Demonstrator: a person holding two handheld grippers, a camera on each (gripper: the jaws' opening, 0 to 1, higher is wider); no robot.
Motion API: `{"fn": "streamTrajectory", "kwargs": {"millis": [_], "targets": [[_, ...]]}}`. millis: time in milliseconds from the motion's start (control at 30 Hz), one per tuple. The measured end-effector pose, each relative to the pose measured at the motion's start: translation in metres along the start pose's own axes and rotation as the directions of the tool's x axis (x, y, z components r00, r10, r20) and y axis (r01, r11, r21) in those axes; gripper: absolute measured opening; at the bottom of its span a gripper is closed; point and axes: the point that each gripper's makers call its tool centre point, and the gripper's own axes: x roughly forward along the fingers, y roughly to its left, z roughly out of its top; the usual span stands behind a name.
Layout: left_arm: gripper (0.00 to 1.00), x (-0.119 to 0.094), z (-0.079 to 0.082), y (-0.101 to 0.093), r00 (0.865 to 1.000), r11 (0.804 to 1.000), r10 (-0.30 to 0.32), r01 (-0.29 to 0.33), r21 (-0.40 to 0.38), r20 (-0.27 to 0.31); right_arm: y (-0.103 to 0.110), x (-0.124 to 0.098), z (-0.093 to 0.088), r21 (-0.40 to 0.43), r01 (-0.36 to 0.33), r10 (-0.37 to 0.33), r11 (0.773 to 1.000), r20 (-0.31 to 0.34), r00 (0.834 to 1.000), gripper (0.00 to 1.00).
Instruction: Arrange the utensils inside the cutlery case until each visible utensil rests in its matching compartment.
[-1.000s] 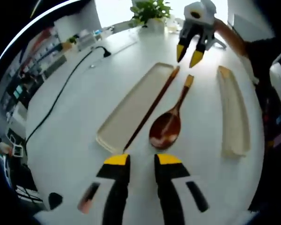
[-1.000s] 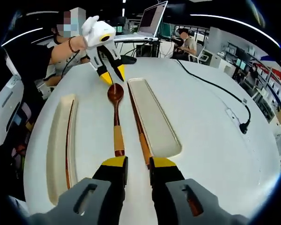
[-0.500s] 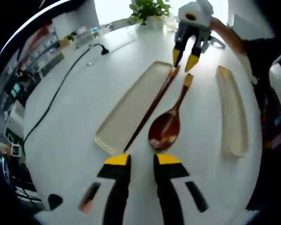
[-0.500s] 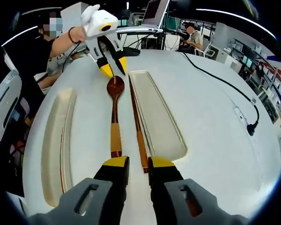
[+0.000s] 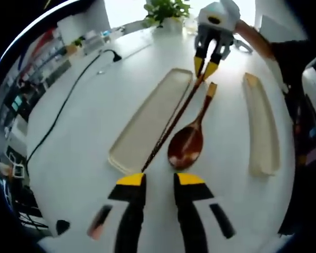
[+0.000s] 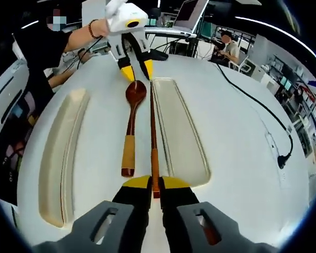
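The long dark brown wooden chopstick (image 6: 152,132) lies straight ahead of the right hand-held gripper (image 6: 152,185), which pinches its near end. Its far tip points at the left hand-held gripper (image 5: 160,180), whose jaws are a little apart. Lift gently and keep it level, then lay it lengthwise in the long cream tray (image 6: 180,132) beside it on the white table (image 6: 237,132).

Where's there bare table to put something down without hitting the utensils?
The table is bare between the wide tray and the black cable. It is crowded between the two trays: the wooden spoon and chopstick lie there, beside the narrow tray.
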Motion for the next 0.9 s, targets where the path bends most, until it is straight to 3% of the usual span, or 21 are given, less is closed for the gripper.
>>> {"fn": "streamTrajectory", "kwargs": {"millis": [533,833,900], "targets": [[0.19,0.002,0.001,-0.005,1.000,0.999,-0.009,0.010,0.039,-0.007,0.010,-0.005,0.020,-0.073,-0.002,0.009,0.997,0.094,0.996,0.04],[0.08,0.004,0.001,-0.011,0.997,0.997,-0.074,0.074,0.014,0.002,0.010,-0.006,0.035,-0.067,-0.017,0.026,0.998,0.135,0.990,0.04],[0.07,0.004,0.002,-0.008,0.998,0.997,-0.068,0.068,0.039,0.011,0.011,-0.006,0.037,-0.067,-0.023,0.032,0.997,0.141,0.990,0.04]]}}
